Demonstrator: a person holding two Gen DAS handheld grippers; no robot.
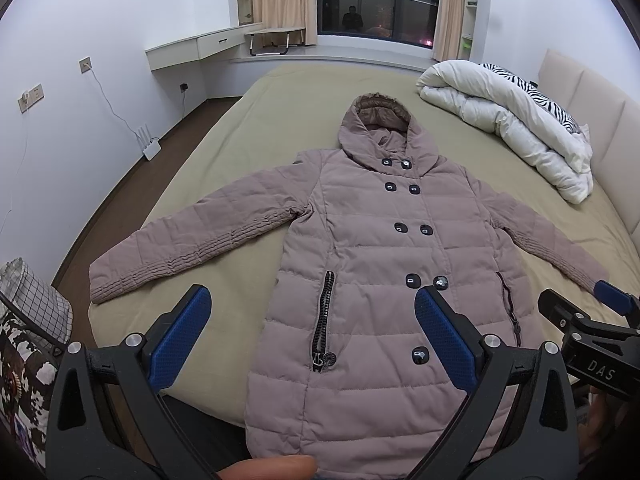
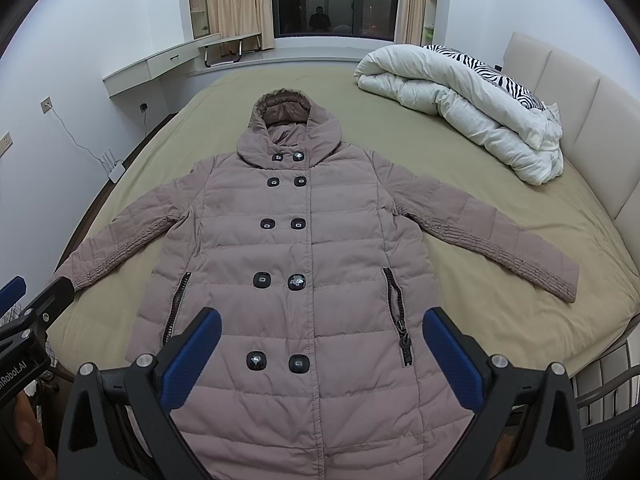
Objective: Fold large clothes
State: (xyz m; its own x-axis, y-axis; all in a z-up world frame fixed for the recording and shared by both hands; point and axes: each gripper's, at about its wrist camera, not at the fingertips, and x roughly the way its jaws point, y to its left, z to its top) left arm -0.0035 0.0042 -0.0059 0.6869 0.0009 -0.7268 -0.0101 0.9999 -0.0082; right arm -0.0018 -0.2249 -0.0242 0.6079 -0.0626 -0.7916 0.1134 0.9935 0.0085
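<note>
Mauve quilted fabric fills both views: a long hooded coat (image 2: 304,248) lies face up on the bed (image 2: 500,240), buttoned shut with 2 columns of dark buttons (image 2: 298,224), hood toward 12 o'clock and hem toward 6 o'clock at the near edge of the mattress. Both sleeves are spread, the left sleeve (image 1: 176,248) running out toward 8 o'clock in the left wrist view and the right sleeve (image 2: 492,236) toward 4 o'clock in the right wrist view. A rolled white duvet (image 2: 460,100) sits well apart at 2 o'clock near the headboard.

The left claw (image 1: 312,340) has its blue pads wide apart and holds nothing, hovering over the lower part of the coat. The right claw (image 2: 320,356) is likewise spread and empty, over the hem area.

Nothing looks folded yet, so I judge the step in hand to be the first fold, most likely bringing a sleeve across the chest. To do it well, each claw should bite at a cuff or side seam, taking the padded layers fully between the pads, since puffy filling may slip out of a shallow pinch. Lifting low and drawing the sleeve flat across the button line would keep the body from bunching. Air trapped in the quilting may spring the fold open, so pressing down after placing would likely help.
</note>
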